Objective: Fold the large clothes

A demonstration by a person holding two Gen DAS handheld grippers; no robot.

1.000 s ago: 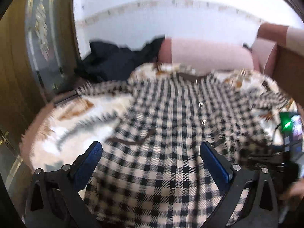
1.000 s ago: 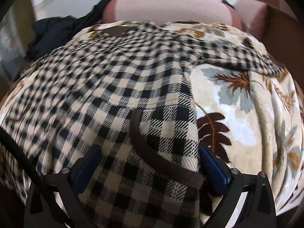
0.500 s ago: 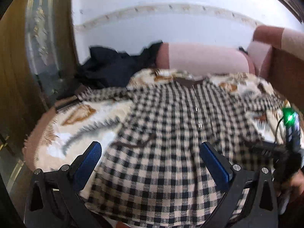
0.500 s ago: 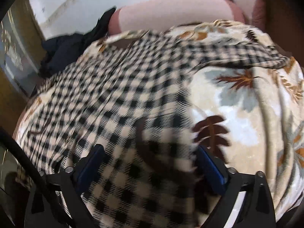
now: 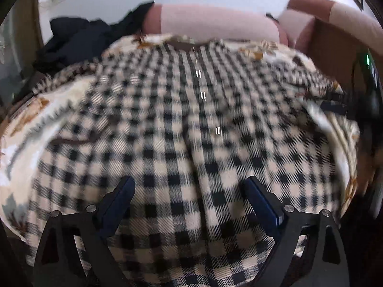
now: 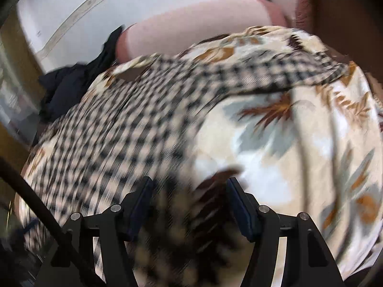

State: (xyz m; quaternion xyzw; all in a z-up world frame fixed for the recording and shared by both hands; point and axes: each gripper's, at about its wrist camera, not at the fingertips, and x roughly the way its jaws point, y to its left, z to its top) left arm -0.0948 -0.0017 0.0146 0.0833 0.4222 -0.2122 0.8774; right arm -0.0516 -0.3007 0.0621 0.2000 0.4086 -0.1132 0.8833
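A large black-and-cream checked shirt (image 5: 191, 119) lies spread flat, collar far, on a bed with a leaf-print blanket (image 5: 36, 119). My left gripper (image 5: 190, 191) is open, low over the shirt's near hem at its middle. In the right wrist view the shirt (image 6: 124, 129) fills the left half, one sleeve (image 6: 275, 71) stretched to the far right. My right gripper (image 6: 189, 191) is open but narrower, its fingers either side of the shirt's near right hem corner. The picture is blurred there, so contact is unclear.
A pink bolster (image 5: 215, 24) and dark clothes (image 5: 79, 40) lie at the far end by a white wall. A brown headboard (image 5: 335, 52) stands at the right. The blanket (image 6: 299, 155) lies bare right of the shirt. A wooden panel stands at the left.
Both grippers have moved down and closer to the shirt's near hem. My right gripper's fingers have come closer together and it has shifted right to the hem corner.
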